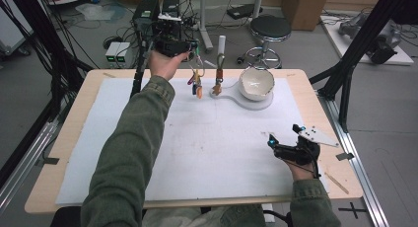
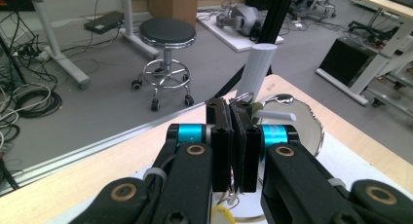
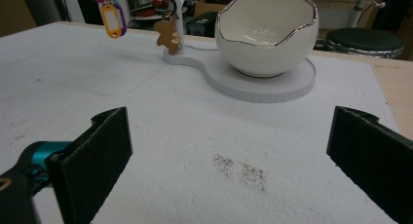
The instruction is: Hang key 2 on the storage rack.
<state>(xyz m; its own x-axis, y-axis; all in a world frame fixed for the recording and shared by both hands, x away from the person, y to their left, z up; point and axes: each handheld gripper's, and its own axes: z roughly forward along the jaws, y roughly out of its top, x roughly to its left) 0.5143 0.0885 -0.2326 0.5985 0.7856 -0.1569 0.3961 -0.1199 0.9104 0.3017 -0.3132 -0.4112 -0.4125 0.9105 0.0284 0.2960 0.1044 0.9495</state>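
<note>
My left gripper [image 1: 192, 53] is raised over the table's far edge, shut on the metal ring of a key bunch [image 1: 197, 83] with yellow and purple tags that dangles below it. In the left gripper view the jaws [image 2: 230, 109] are pressed together on that ring [image 2: 242, 95], just short of the white post [image 2: 260, 63] and its side peg [image 2: 275, 117]. A brown gingerbread keychain [image 1: 217, 82] hangs from the post's stand. The white eggshell bowl [image 1: 256, 83] sits on the stand's base [image 1: 231, 95]. My right gripper [image 1: 284, 134] rests open on the mat, nothing between its jaws [image 3: 233, 121].
A white mat [image 1: 197, 148] covers the wooden table [image 1: 74, 118]. A black stool [image 1: 268, 29], cables and boxes stand on the floor beyond the far edge. Black frame posts [image 1: 345, 74] flank the table's right side. The person's green sleeve [image 1: 133, 138] crosses the mat's left half.
</note>
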